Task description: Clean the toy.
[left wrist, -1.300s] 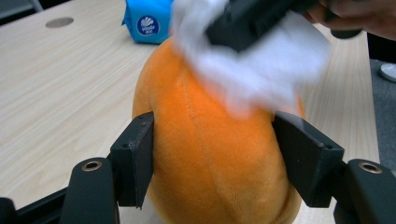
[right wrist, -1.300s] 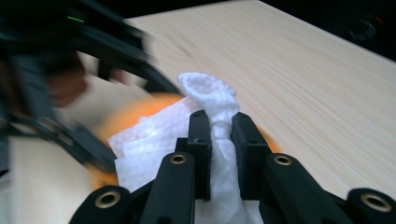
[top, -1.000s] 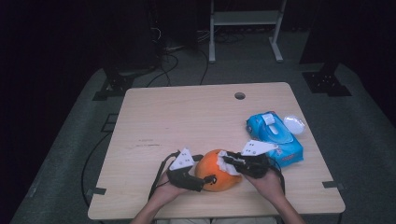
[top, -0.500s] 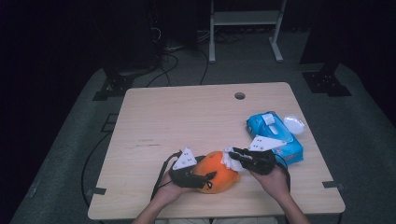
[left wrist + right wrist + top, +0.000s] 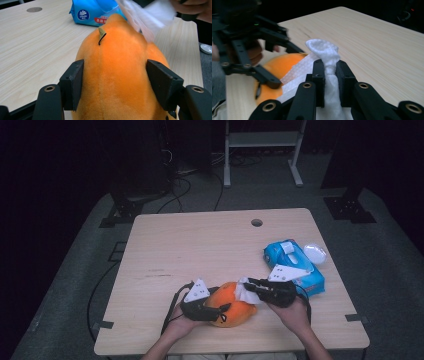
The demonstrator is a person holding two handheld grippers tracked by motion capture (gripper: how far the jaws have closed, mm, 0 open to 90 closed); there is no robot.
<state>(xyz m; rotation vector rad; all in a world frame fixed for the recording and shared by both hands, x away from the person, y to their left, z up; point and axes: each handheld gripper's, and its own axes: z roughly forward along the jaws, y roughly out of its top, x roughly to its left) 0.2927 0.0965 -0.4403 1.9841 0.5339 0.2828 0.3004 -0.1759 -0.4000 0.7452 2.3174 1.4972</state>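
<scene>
Dark floor and black stands ring our pale wooden surface (image 5: 200, 250), and near its front edge lies one orange plush toy (image 5: 235, 307). We count two tools on it. Our left tool (image 5: 212, 310) has just been closing its jaws and now presses both pads into the toy's flanks, as the left gripper view shows, with the plush (image 5: 117, 75) bulging between them. Our right tool (image 5: 250, 284) has its jaws drawn nearly together on one bunched white tissue (image 5: 325, 53), which lies against the toy's top on the right side. In the right gripper view the tissue stands up above the pads and spreads down over the orange plush (image 5: 279, 65), with the left tool (image 5: 274, 82) just beyond. Behind the right hand, near the surface's right edge, sits one blue tissue pack (image 5: 292, 265), and just beside it one small white round lid (image 5: 315, 253). One cable hole (image 5: 256, 222) marks the far edge, well apart from everything.
</scene>
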